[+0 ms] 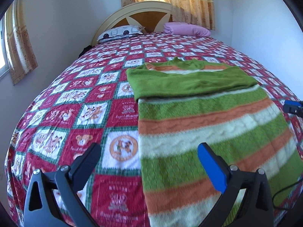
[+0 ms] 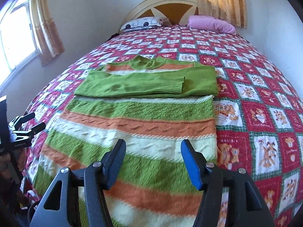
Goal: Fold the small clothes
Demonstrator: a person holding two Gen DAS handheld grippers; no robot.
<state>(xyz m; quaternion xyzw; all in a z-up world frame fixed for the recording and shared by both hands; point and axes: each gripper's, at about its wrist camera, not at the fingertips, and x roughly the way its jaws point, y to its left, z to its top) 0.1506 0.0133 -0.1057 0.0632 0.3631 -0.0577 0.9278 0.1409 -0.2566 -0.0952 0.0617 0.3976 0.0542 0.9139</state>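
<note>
Striped sweater (image 2: pixel 144 124) lies flat on patterned bedspread (image 2: pixel 265 98), both green sleeves (image 2: pixel 147 83) folded across chest, collar toward 12 o'clock. Left gripper (image 1: pixel 149 162) jaws apart, empty, above sweater's 9 o'clock edge. Right gripper (image 2: pixel 153 160) jaws apart, empty, above lower body.

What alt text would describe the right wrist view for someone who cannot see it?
A striped green, orange and cream knitted sweater lies flat on a red and white patchwork bedspread, both green sleeves folded across its chest. The right gripper hangs open above its lower half, holding nothing. A pink pillow lies by the headboard.
</note>
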